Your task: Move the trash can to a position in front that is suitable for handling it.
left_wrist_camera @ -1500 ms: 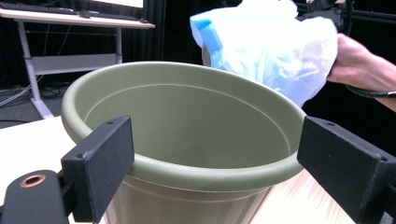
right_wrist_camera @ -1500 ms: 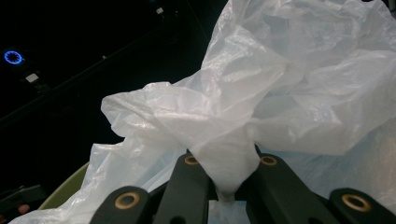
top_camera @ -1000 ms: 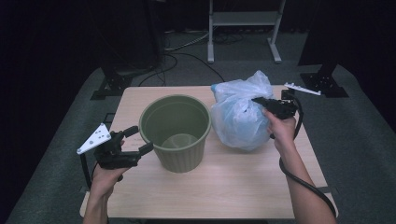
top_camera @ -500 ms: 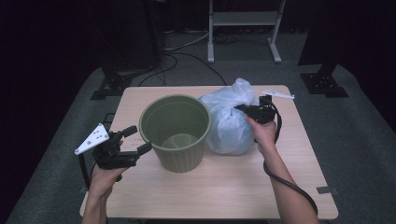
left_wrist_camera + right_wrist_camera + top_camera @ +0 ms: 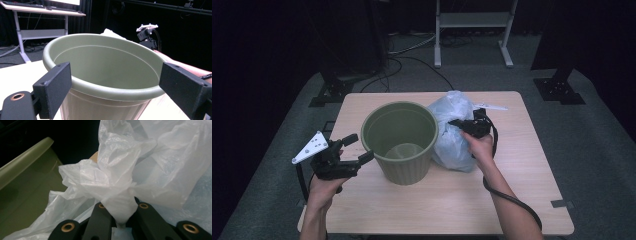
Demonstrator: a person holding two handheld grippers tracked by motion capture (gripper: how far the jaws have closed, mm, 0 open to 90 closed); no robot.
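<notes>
The bag [image 5: 454,132] has shifted against the bucket [image 5: 401,142], pinched by the right gripper [image 5: 460,123]; the left gripper [image 5: 353,149] stands open, seemingly untouching, beside the bucket.

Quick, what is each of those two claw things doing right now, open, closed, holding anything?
Left gripper: open, jaws either side of the green bin's rim, not pressing it.
Right gripper: shut on a bunch of the plastic bag.

Lab: black curtains [image 5: 272,45], stand feet [image 5: 559,90], floor cables [image 5: 412,50].

Grey carpet [image 5: 592,150], white desk frame [image 5: 472,20], dark backdrop.
</notes>
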